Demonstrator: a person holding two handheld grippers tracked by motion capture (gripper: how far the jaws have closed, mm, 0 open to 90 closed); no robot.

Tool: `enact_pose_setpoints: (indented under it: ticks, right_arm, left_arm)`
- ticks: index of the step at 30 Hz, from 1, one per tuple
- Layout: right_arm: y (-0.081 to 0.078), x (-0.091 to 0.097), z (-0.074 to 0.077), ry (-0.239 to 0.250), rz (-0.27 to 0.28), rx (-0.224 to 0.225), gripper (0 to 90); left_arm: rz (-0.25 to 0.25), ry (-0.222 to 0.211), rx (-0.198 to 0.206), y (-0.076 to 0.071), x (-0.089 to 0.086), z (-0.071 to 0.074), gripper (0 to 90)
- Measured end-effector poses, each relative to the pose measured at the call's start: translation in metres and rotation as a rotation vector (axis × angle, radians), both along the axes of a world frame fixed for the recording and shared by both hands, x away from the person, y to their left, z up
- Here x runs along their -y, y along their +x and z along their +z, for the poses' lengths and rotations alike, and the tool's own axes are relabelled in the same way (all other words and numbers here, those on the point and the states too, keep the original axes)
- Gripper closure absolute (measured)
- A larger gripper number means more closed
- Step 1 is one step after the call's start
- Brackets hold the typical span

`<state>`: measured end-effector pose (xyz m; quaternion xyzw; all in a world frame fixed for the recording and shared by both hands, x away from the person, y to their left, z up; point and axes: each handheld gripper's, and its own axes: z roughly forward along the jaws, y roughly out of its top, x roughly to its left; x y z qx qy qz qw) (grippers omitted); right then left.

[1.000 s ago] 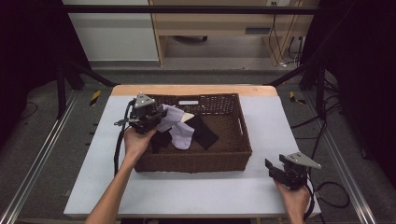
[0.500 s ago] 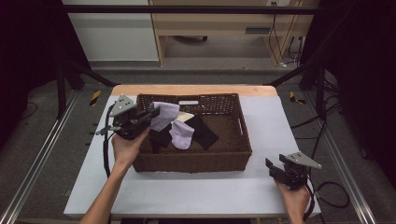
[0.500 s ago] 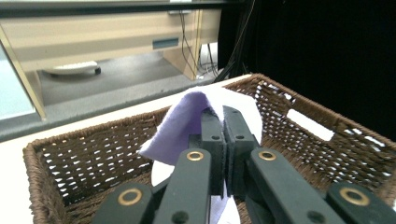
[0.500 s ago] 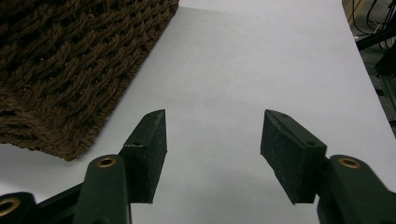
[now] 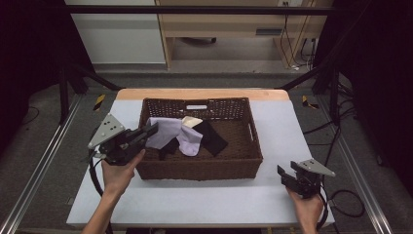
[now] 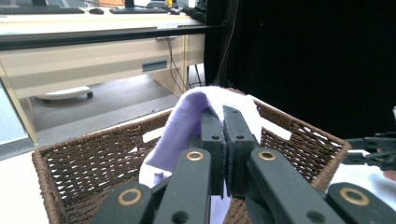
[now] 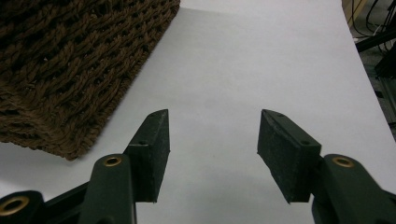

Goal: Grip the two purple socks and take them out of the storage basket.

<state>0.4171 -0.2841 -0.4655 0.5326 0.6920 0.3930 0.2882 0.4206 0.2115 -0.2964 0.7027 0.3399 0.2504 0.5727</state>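
Pinching one lilac cloth (image 6: 187, 116) above one basket (image 5: 243, 161), left hand-held gripper (image 5: 148, 131); right hand-held gripper (image 7: 212, 135) parted, closing

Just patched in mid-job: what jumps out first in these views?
The left tool, shut on a lilac cloth, holds it stretched over the left rim of the brown wicker basket at mid-table. Black and cream cloths lie in the basket beside it. At the table's near right corner the right tool holds nothing; its jaws have just been closing.
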Motion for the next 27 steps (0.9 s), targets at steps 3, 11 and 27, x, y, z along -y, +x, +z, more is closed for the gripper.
enact_pose_setpoints:
  ticks: [3,11,27]
  right_arm:
    - [-0.001,0.000,0.000,0.002,-0.002,0.000,44.0]
    - [-0.001,-0.001,0.000,-0.005,0.001,-0.003,44.1]
    - [-0.003,-0.002,-0.001,-0.009,0.001,-0.007,44.0]
  left_arm:
    - [-0.016,0.008,0.007,-0.012,-0.003,-0.001,87.6]
    - [-0.048,0.027,0.001,-0.039,-0.010,-0.012,87.7]
    - [-0.120,0.120,-0.134,-0.068,-0.004,-0.066,87.6]
